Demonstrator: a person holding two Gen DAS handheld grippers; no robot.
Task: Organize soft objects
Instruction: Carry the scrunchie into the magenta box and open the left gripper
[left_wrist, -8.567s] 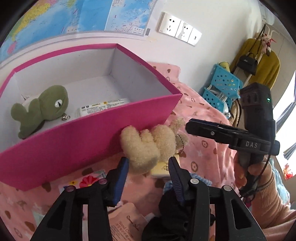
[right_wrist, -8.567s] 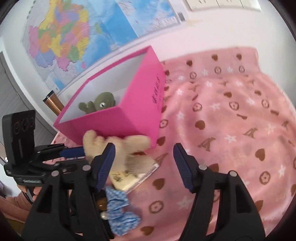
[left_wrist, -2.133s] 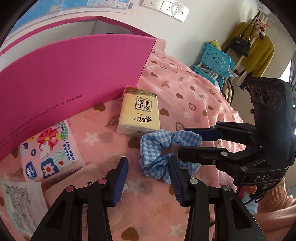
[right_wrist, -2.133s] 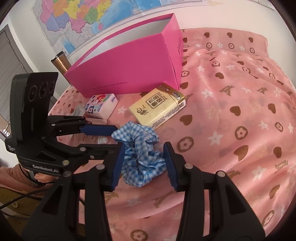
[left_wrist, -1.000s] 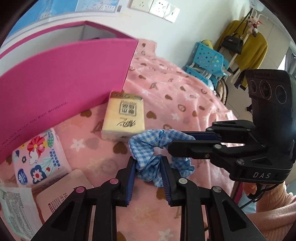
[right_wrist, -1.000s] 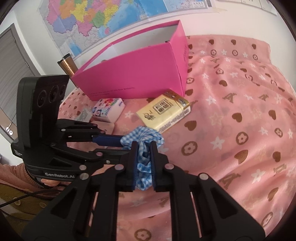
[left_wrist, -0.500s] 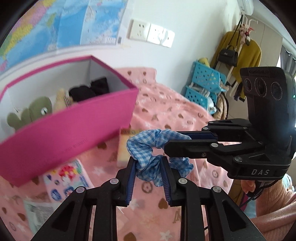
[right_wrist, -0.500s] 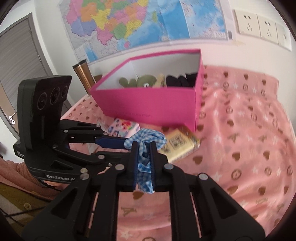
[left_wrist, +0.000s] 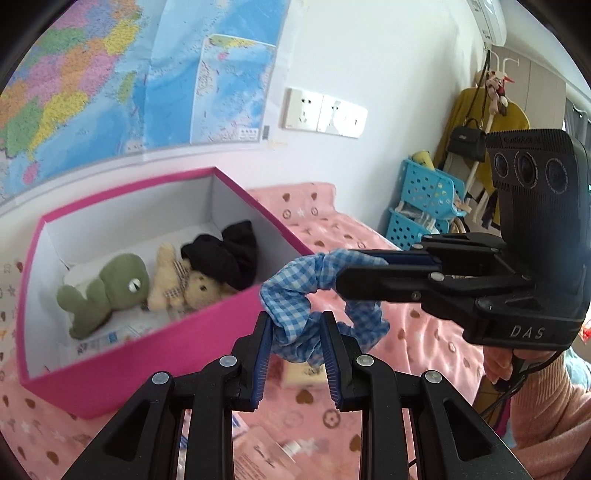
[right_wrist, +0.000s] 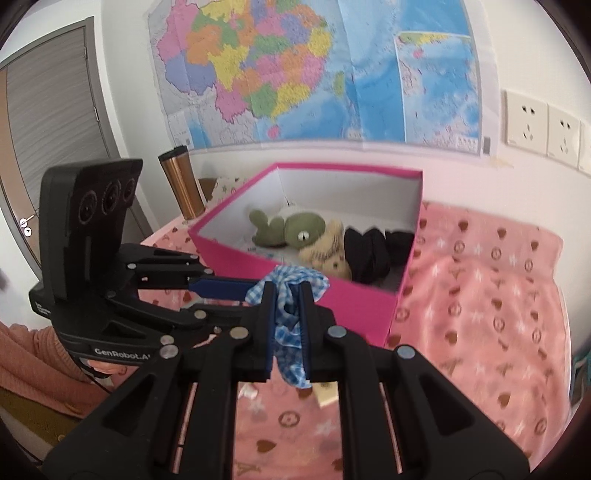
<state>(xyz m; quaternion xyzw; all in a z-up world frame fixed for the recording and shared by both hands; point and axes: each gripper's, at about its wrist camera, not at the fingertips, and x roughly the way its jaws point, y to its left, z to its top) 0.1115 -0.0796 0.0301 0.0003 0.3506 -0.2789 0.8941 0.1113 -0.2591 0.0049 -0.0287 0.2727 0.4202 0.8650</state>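
The blue gingham scrunchie (left_wrist: 295, 291) looks feather-light, limp and stretchy, a ruffled fabric ring that will sag and spring rather than keep any shape; it should not slip much on ribbed pads, and the safest hold is a pinch across the gathered band, which is how it is held now. The left tongs (left_wrist: 295, 354) are clamped on its lower loop, blue pads squeezing the cloth, and the right tongs (right_wrist: 287, 325) are pressed nearly together on another bunch of the same ring, so the scrunchie hangs between the two tools, in the air just in front of the pink box's (left_wrist: 129, 354) near wall and clear of the pink patterned bed cover (right_wrist: 480, 295). Both tools angle downward toward the box, the right crossing in from the side with its fingers roughly level, a hand in a salmon sleeve (left_wrist: 543, 417) holding its grip. Inside the box, beyond the near wall, lie a green plush turtle (left_wrist: 107, 291), a beige teddy bear (left_wrist: 184, 284) and a black scrunchie (left_wrist: 225, 258), with free floor along the back wall. Behind the box a copper tumbler (right_wrist: 181, 181) stands, and a wall map (right_wrist: 295, 70) hangs above.
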